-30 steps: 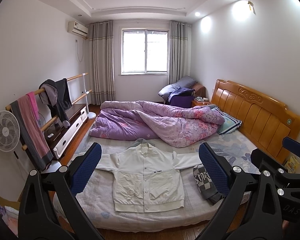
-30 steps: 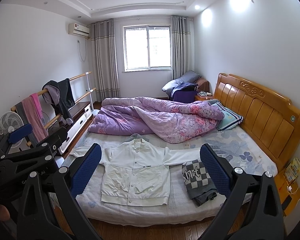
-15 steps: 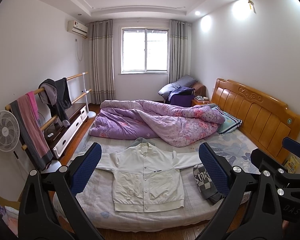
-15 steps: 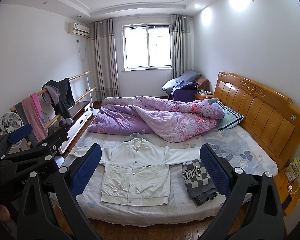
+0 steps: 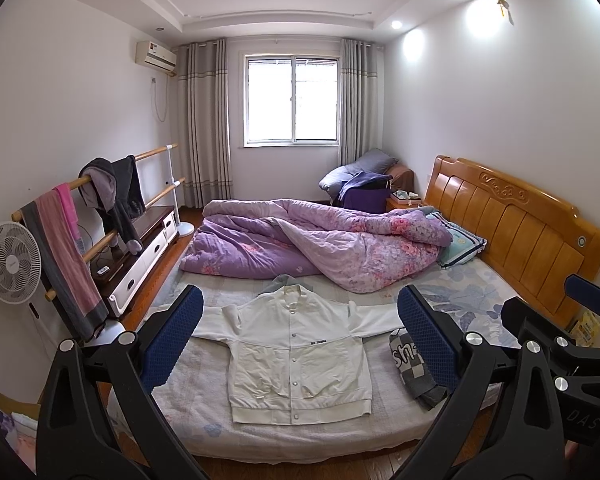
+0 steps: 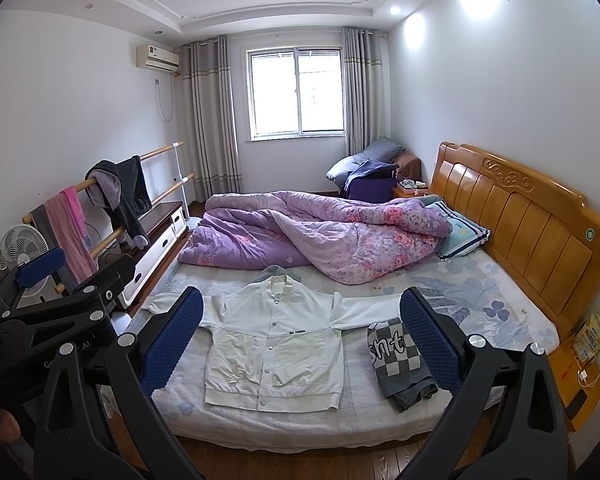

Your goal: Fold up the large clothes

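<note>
A white button-up jacket [image 5: 300,356] lies flat, front up, sleeves spread, on the near part of the bed [image 5: 204,432]; it also shows in the right wrist view [image 6: 274,354]. My left gripper [image 5: 300,336] is open and empty, held back from the bed's near edge, above the floor. My right gripper [image 6: 300,334] is open and empty, beside the left one. A folded grey checkered garment [image 6: 402,362] lies right of the jacket.
A crumpled purple quilt [image 5: 320,244] covers the far half of the bed. A wooden headboard [image 5: 512,220] is on the right. A clothes rail with hung garments [image 5: 100,208], a fan [image 5: 10,262] and a low cabinet [image 5: 140,256] stand at the left.
</note>
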Tool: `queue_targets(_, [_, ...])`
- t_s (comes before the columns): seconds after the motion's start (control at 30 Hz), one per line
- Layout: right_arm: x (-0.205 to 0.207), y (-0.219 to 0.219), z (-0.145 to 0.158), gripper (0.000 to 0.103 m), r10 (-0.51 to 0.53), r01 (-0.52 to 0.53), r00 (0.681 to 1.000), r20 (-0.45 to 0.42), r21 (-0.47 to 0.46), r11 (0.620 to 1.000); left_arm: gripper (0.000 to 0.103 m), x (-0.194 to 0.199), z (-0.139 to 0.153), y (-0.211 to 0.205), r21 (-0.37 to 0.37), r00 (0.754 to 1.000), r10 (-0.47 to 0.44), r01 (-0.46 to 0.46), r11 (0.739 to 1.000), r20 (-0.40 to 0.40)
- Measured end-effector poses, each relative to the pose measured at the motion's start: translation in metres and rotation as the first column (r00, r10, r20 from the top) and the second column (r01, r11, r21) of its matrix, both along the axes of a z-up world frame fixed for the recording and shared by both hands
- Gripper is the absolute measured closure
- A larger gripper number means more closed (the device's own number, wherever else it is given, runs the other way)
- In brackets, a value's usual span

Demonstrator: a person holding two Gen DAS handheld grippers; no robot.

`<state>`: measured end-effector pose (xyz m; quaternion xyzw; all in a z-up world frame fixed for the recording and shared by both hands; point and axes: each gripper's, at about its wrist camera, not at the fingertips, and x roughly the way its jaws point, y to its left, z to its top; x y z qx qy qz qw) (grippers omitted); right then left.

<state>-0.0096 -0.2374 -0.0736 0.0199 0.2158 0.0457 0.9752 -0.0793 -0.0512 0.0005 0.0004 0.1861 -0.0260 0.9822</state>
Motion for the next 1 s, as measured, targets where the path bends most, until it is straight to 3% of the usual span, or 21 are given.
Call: queue_targets(1.0, [0.0040,-0.0027,0.0014,0.008,0.003,-0.003,1.000,-0.003,0.001,1.000,0.005,0.0037,0.0033,0.0063,0.000,1.000,-0.006,0.006,1.000,-0.004])
